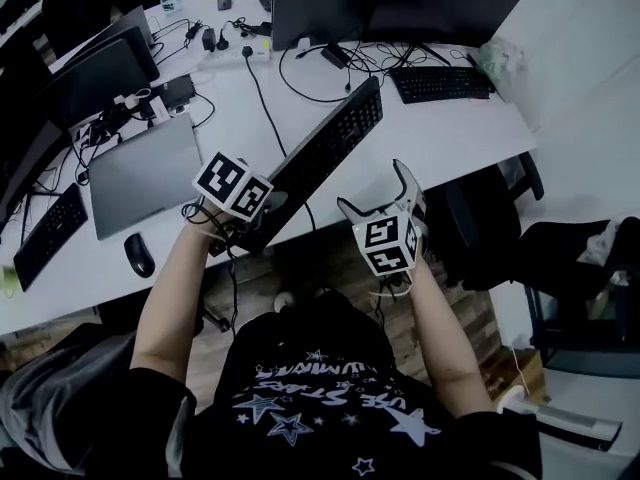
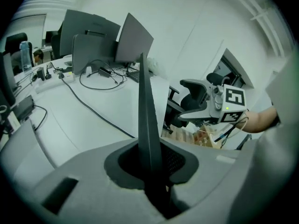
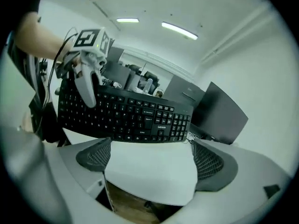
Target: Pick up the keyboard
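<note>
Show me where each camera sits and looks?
Head view: on the person's head, facing steeply down at desk, keyboard, both forearms, left gripper and right gripper.
Left gripper view: on that gripper, facing along jaws shut on the keyboard's edge, toward monitors; right gripper and hand show.
Right gripper view: on that gripper, facing past open jaws at the keyboard's keys; left gripper and forearm show.
Shared: both gripper views see the keyboard and each other's gripper.

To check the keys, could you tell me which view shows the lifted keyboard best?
The right gripper view: the keyboard shows its key face there. The head view shows it slanted; the left gripper view only edge-on, clamped in the left gripper.
</note>
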Demonstrator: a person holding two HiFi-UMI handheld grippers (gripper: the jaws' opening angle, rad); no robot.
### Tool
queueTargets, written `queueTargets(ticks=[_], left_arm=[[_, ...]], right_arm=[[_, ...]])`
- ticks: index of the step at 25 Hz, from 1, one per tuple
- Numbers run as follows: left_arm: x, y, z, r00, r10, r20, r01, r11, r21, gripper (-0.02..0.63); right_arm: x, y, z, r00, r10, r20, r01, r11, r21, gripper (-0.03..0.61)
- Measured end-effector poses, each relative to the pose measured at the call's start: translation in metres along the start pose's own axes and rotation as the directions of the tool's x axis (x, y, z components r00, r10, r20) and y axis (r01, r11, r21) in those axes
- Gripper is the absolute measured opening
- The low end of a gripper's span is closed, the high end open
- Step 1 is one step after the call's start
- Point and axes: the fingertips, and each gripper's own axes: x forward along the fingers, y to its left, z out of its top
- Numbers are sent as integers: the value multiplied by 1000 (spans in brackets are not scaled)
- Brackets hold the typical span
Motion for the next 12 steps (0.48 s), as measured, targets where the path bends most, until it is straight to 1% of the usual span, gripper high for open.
queueTargets(ticks=[1,2,4,7,9,12], left_arm=[[-2,-1,3,1000,11,25,-11,1000,-4,80],[-3,-2,7,998,19,52,-18,1000,-11,80],[-8,-2,14,994,32,107,-30,999,-21,80],[-16,-3,23,981,47,188,-45,999,-14,80],[-20,-4,28,971,57,233,-55,998,-14,80],[-20,-9,34,957,73,279,-64,997,-40,80]], right_arm=[[-6,-3,2,1000,-16,16,15,999,35,557],[-11,-6,4,999,-34,28,32,997,66,528],[-21,-11,4,997,-70,46,63,990,129,429],[-32,-17,0,993,-102,63,86,971,224,330],[-39,-24,-5,990,-127,67,103,953,284,238],[-48,-38,-20,982,-183,56,155,930,333,123]])
